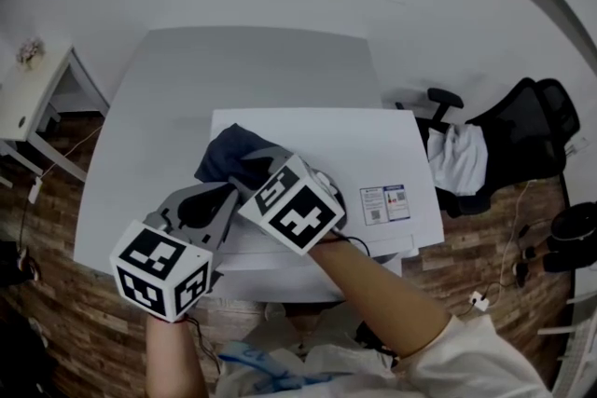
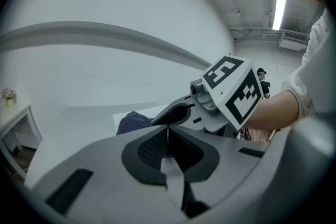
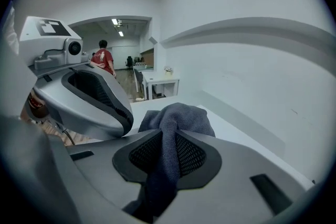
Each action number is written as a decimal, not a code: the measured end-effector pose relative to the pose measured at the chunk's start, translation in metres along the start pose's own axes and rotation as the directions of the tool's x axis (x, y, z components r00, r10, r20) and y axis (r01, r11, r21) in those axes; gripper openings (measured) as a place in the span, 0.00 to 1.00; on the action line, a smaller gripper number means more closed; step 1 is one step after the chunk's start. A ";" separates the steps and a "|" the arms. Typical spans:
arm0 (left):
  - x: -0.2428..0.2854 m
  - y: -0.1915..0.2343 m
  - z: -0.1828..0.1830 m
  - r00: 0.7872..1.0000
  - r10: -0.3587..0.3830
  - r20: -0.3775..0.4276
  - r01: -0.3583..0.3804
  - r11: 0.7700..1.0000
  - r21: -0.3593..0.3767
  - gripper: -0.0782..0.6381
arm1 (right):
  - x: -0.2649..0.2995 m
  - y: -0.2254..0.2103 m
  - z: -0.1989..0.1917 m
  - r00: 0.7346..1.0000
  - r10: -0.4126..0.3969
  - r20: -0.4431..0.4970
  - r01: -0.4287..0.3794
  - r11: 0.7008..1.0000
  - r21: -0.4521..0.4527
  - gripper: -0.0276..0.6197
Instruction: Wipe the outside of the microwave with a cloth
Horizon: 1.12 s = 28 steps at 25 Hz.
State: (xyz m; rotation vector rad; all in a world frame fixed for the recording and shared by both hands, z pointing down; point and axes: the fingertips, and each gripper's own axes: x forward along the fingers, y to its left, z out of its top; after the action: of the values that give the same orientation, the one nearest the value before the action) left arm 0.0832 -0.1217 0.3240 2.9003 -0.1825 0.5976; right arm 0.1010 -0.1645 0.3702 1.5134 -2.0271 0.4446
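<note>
- Cloth (image 1: pixel 222 157): dark and bunched, lying on the top panel of the microwave (image 1: pixel 373 143) near its rear left corner. One fold is drawn up and pinched, and the rest spreads onto the panel beyond the pinch.
- Right claw (image 3: pixel 168 136): closed on that fold. The right gripper view shows fabric running up between the two mesh pads and spilling out past the tips. This claw sits over the left half of the microwave top and points toward its rear left corner.
- Left claw (image 2: pixel 168 135): pressed together with nothing between the pads. It hovers just off the microwave's front left corner, close beside the right claw, and does not touch the cloth.
- Governing relation: the cloth lies directly ahead of the right claw and trails from the tips toward the rear left corner. The loose mass lies along the claw's own line. The right hand is the one engaged; the left is near but idle.
- Unwiped area, as judged: most of the bare top panel lies to the right of the cloth, running toward the label (image 1: pixel 384 203) at the front right corner. A stroke would carry the cloth that way, with the bunch kept down on the panel.
- Risk, as judged: only a narrow fold is gripped, so a hard drag could pull it free.
- Surroundings: the microwave stands on a pale tabletop (image 1: pixel 159 116). An office chair (image 1: pixel 527 130) stands well to its right.
</note>
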 end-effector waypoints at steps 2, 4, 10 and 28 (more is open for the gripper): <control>0.004 0.002 0.002 1.000 0.006 -0.009 -0.006 1.000 0.005 0.12 | 0.000 -0.003 0.000 1.000 -0.005 -0.006 0.005 1.000 0.003 0.18; 0.009 0.002 0.002 1.000 0.000 -0.028 0.000 1.000 0.012 0.12 | -0.001 -0.009 -0.001 1.000 -0.022 -0.018 0.021 1.000 -0.006 0.18; 0.029 -0.007 0.004 0.996 -0.026 -0.082 0.030 0.999 0.046 0.12 | -0.012 -0.037 -0.012 0.998 -0.053 -0.044 0.054 0.998 0.016 0.18; 0.096 -0.047 0.037 0.989 -0.076 -0.129 0.097 0.981 0.168 0.12 | -0.063 -0.119 -0.058 0.984 -0.164 -0.068 0.170 0.982 0.084 0.18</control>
State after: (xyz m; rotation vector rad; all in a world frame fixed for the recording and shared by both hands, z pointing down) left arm 0.1917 -0.0908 0.3221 3.0060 0.0139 0.8102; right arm 0.2406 -0.1193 0.3688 1.6875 -1.8375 0.5126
